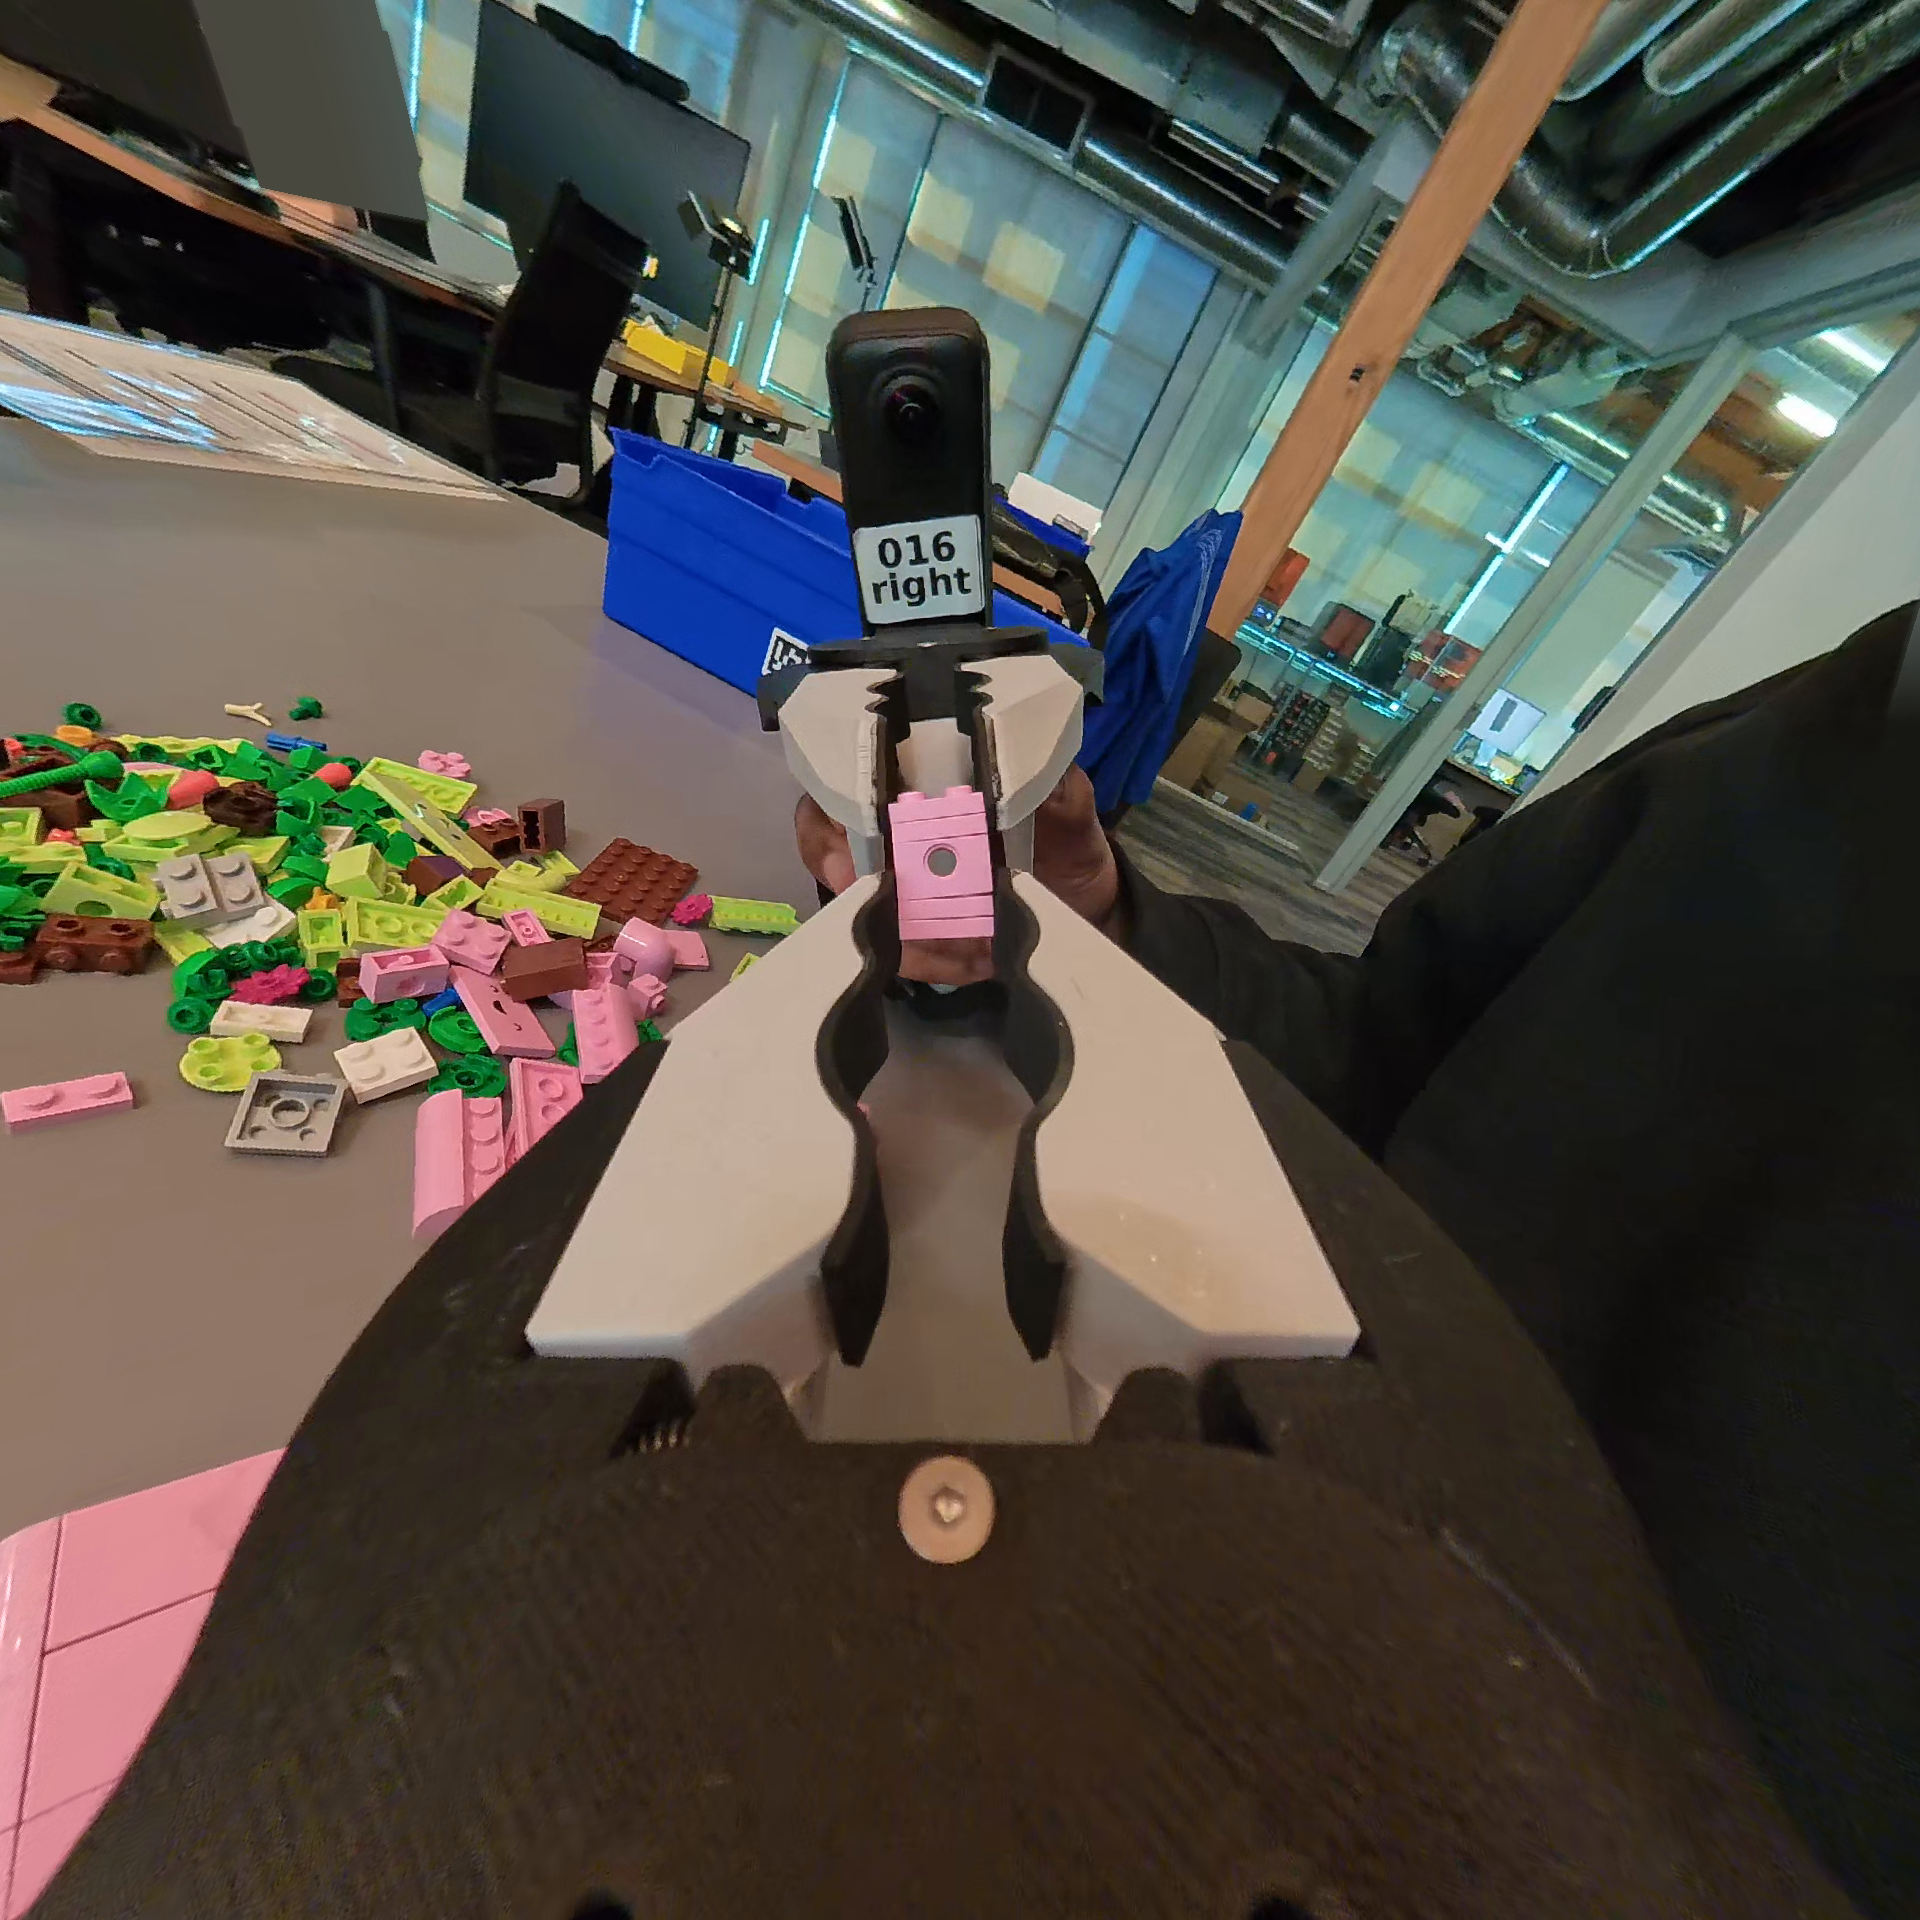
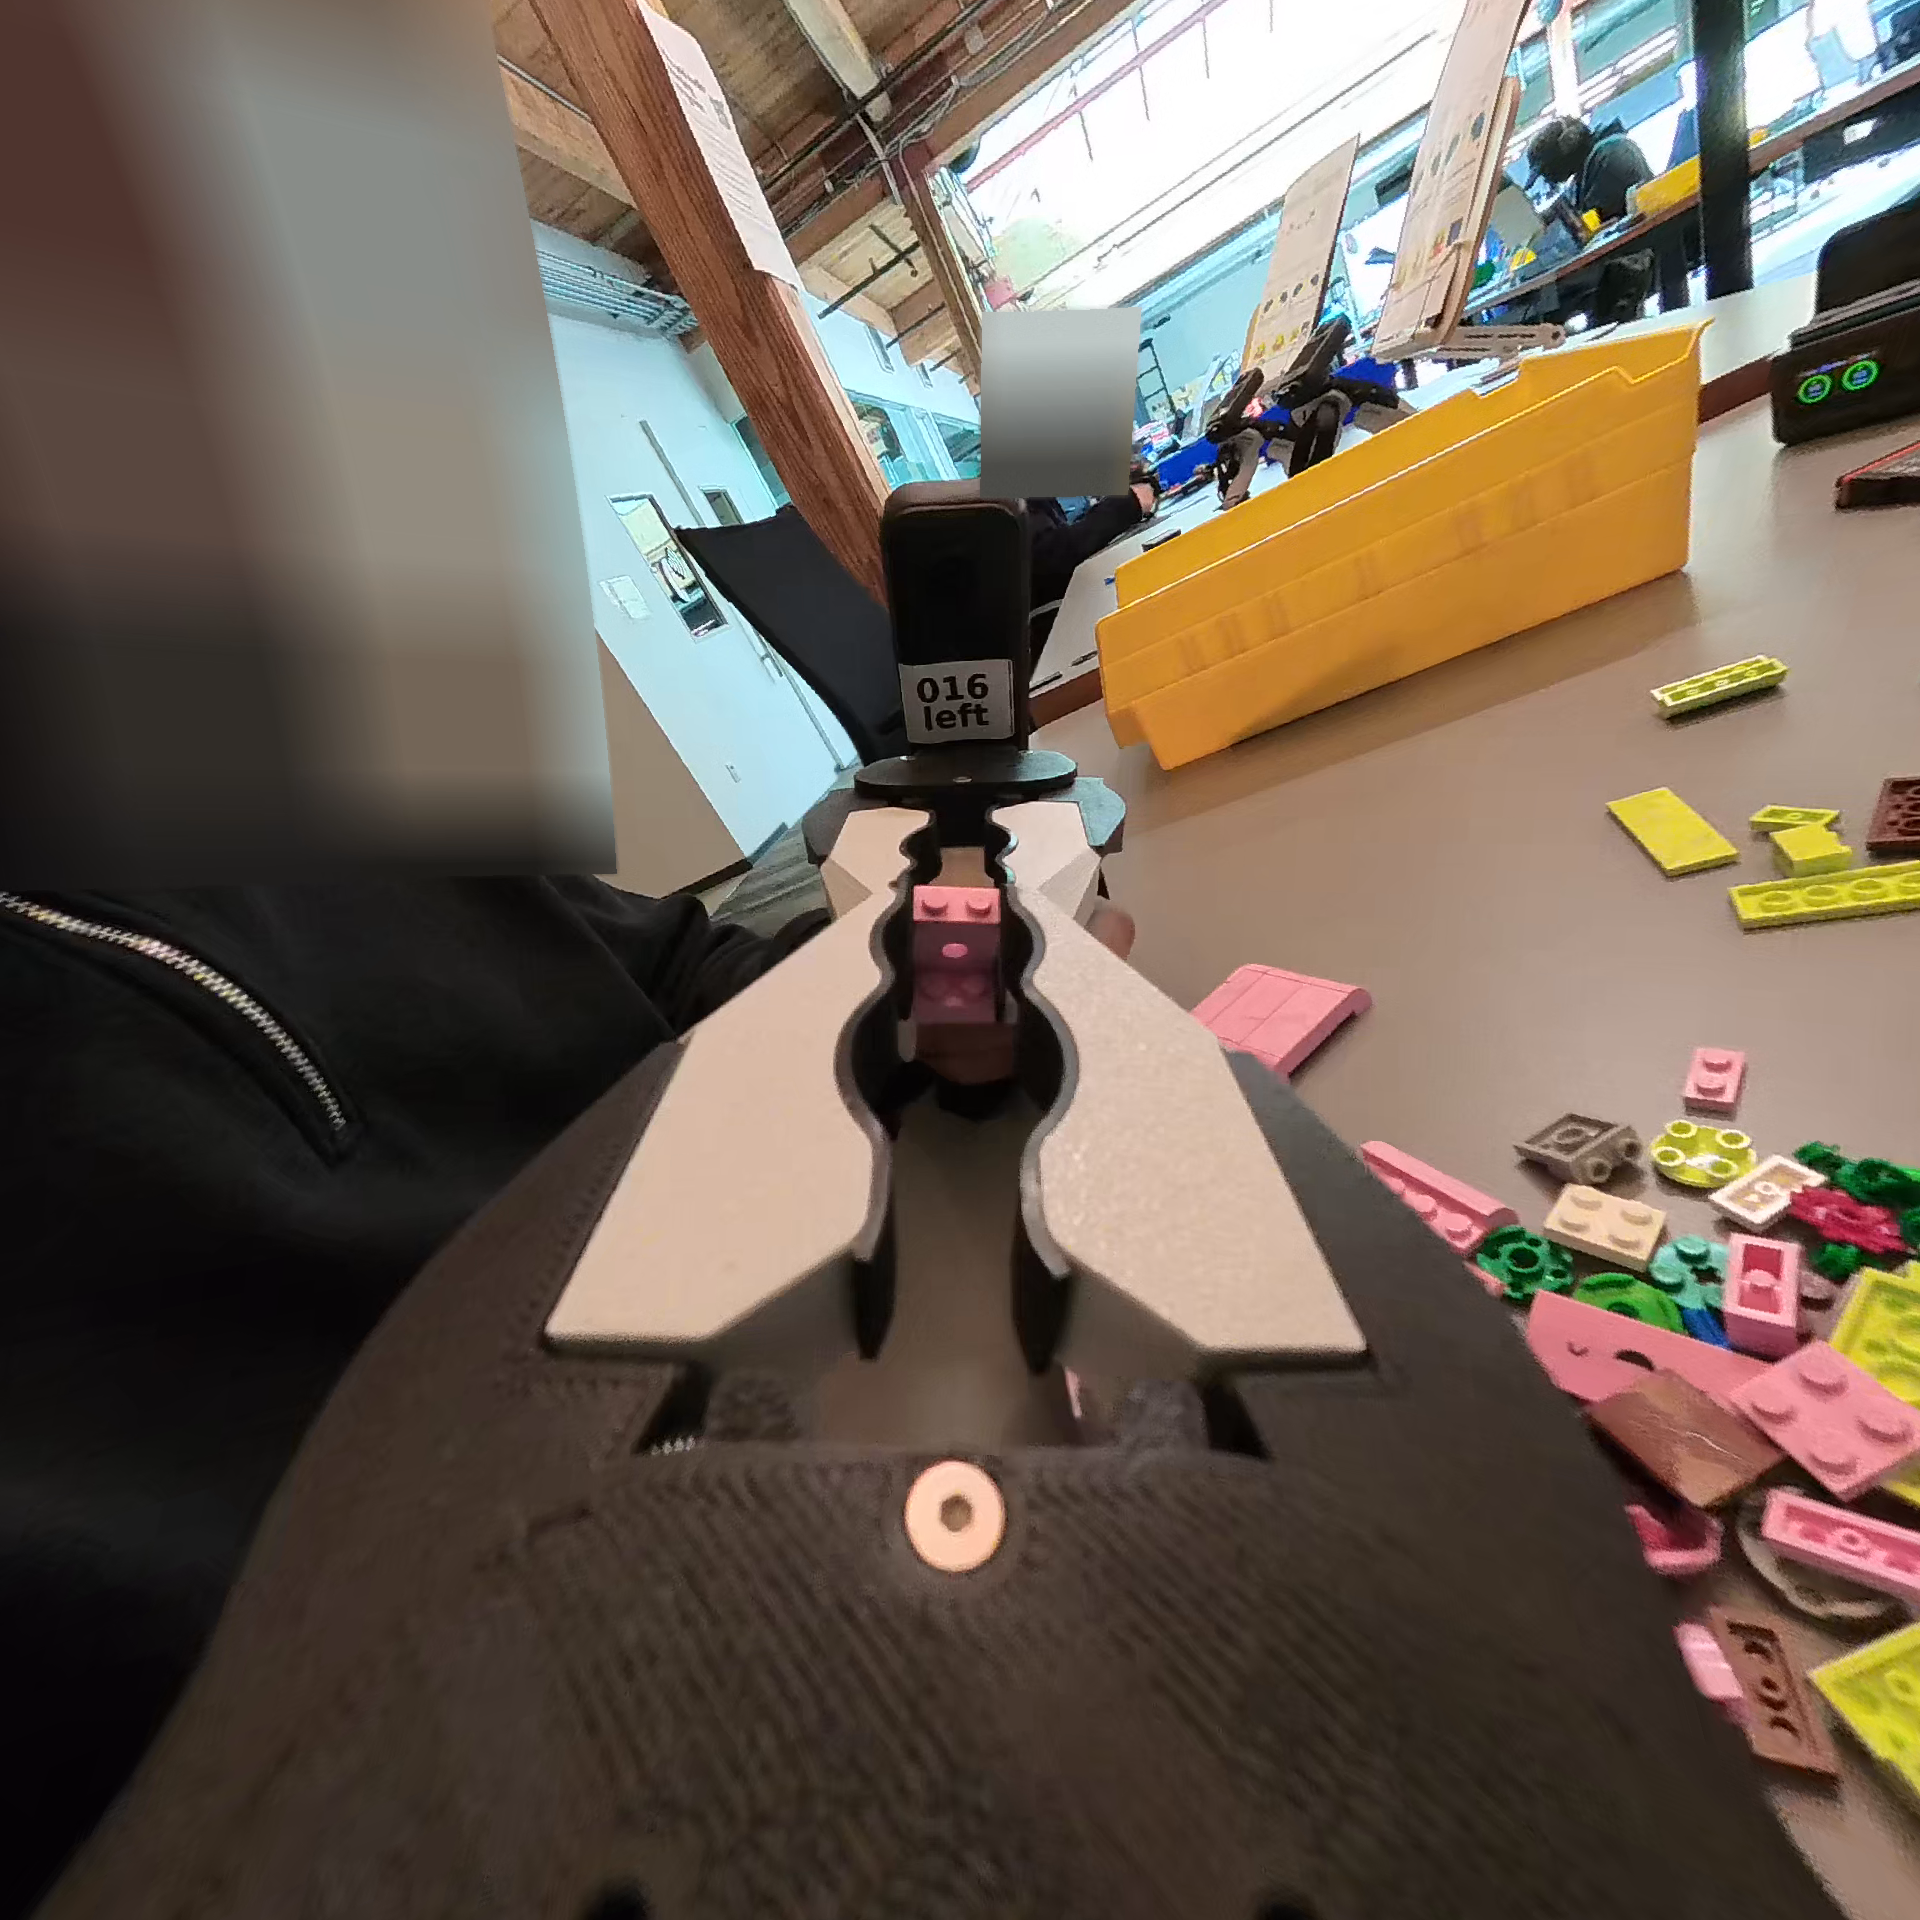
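Two grippers' jaws around pink brick stack [image 1: 943, 869], loose bricks [image 1: 312, 914] beside.

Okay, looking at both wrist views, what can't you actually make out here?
- Left wrist view: which gripper truly clamps the small stack of pink toy bricks; left gripper and right gripper tips overlap there.
- Right wrist view: the stack's underside, hidden by the right gripper.
- Left wrist view: large pink tiled plate, cut off by the edge.
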